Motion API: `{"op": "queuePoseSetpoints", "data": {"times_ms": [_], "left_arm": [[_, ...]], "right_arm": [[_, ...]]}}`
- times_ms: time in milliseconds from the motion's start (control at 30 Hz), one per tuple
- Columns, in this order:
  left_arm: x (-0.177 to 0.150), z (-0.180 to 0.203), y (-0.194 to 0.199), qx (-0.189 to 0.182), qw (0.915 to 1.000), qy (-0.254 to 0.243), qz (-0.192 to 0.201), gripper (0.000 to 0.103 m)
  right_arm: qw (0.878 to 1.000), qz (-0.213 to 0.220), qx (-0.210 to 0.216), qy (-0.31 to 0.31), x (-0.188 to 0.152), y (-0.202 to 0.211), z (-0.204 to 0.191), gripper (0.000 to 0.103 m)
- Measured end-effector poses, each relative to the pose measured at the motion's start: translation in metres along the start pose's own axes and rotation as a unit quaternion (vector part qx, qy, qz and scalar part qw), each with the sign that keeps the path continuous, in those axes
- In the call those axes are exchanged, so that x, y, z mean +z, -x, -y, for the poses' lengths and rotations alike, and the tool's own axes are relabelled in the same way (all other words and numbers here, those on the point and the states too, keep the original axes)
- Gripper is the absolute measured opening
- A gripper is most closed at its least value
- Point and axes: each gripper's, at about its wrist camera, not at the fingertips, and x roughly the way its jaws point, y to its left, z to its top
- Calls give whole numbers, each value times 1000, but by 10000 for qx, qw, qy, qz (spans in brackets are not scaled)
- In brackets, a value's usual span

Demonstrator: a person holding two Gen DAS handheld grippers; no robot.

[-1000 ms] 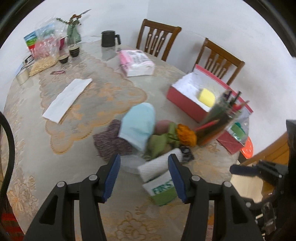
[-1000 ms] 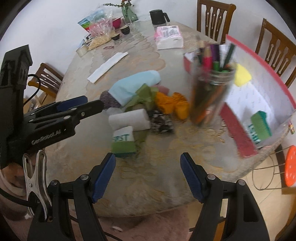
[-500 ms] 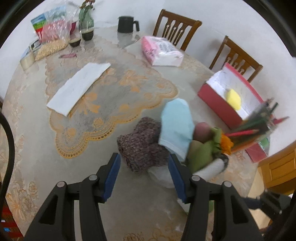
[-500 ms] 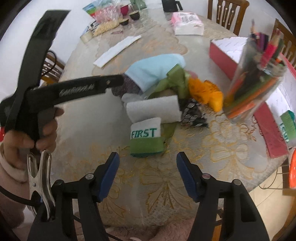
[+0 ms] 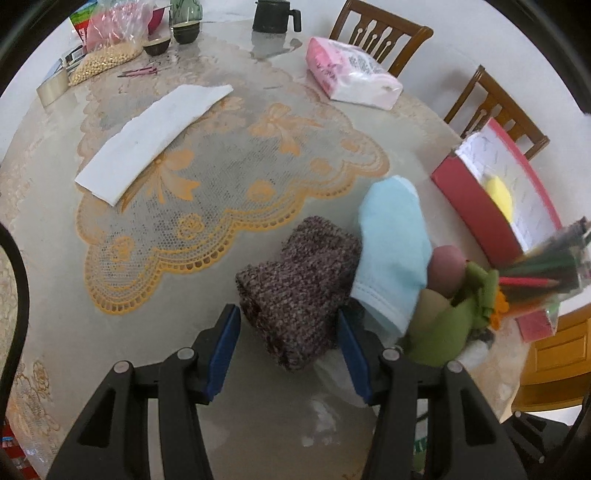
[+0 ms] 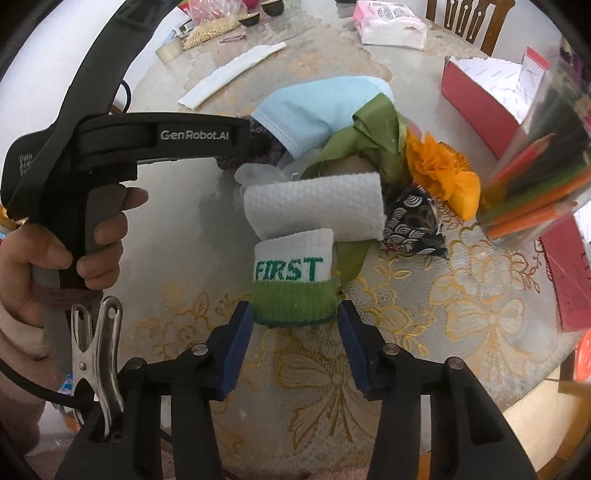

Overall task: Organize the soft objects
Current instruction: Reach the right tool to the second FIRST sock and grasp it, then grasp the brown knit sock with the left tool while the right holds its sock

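A pile of soft things lies on the table. A brown knitted piece (image 5: 299, 291) lies beside a light blue sock (image 5: 393, 240), with green cloth (image 5: 447, 325) to their right. My left gripper (image 5: 288, 336) is open, its jaws on either side of the knitted piece's near end. In the right wrist view a white and green "FIRST" wristband (image 6: 293, 280) lies in front of a white rolled towel (image 6: 314, 206), orange cloth (image 6: 441, 173) and a patterned dark cloth (image 6: 410, 221). My right gripper (image 6: 295, 332) is open, its jaws either side of the wristband's near edge. The light blue sock (image 6: 314, 107) lies behind.
A red box (image 5: 476, 206) with a yellow sponge (image 5: 500, 195) stands at the right. A clear cup of coloured pencils (image 6: 535, 177) stands by the pile. A white folded paper (image 5: 151, 136), a pink tissue pack (image 5: 351, 74), a black mug (image 5: 273, 16) and snack bags (image 5: 110, 40) are farther back.
Both grippers have moved forward and down. The left one swung left from the towel to the knitted piece. The right one closed in on the wristband.
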Motion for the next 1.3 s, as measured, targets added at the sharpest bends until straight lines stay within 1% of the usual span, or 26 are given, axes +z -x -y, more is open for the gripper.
{"op": "queuePoseSetpoints", "data": {"times_ms": [133, 200, 267, 300, 433, 600, 700, 733, 767, 800, 867, 933, 1067, 1200, 1300], "left_arm": [[0, -2, -3, -89, 9999, 88, 3, 56], [1, -3, -3, -169, 9998, 95, 33, 51], [1, -4, -1, -199, 9997, 98, 108, 43], [0, -5, 1, -226, 9996, 94, 159, 40], [-3, -9, 9, -403, 9987, 121, 271, 26], [-9, -13, 22, -474, 9979, 203, 386, 24], [-16, -14, 34, -328, 9982, 159, 486, 24], [-17, -14, 37, -241, 9983, 131, 506, 24], [-19, -14, 42, -71, 9984, 71, 551, 24], [-21, -14, 45, 11, 9982, 34, 592, 24], [-25, -15, 50, 99, 9980, 6, 619, 24], [-30, -19, 57, 80, 9978, 75, 647, 24], [-39, -29, 65, 45, 9975, 291, 640, 24], [-47, -33, 76, 85, 9972, 315, 677, 24], [-52, -32, 84, 64, 9971, 302, 691, 24]], "right_arm": [[10000, -73, 57, -1, 1, -6, -1, 48], [9999, -123, 66, -10, 2, -10, -1, 47], [9999, -131, 66, -1, 3, -13, -1, 46], [9999, -147, 59, 13, 3, -14, -1, 46], [9999, -139, 65, -4, 7, -16, -2, 45], [9999, -114, 85, -28, 4, -15, -2, 45], [9999, -124, 90, -66, 3, -13, 0, 45], [9998, -134, 105, -83, 2, -13, 1, 39], [9996, -163, 181, -136, 1, -11, 3, 35], [9994, -172, 229, -178, 0, -10, 4, 33], [9996, -105, 225, -130, -1, -6, 4, 26], [9997, -4, 227, -32, -2, 1, 1, 22], [9994, 137, 331, -1, -3, 14, 2, 20], [9988, 268, 417, -15, -6, 25, 5, 18], [9982, 341, 494, -8, -8, 34, 7, 14]]}}
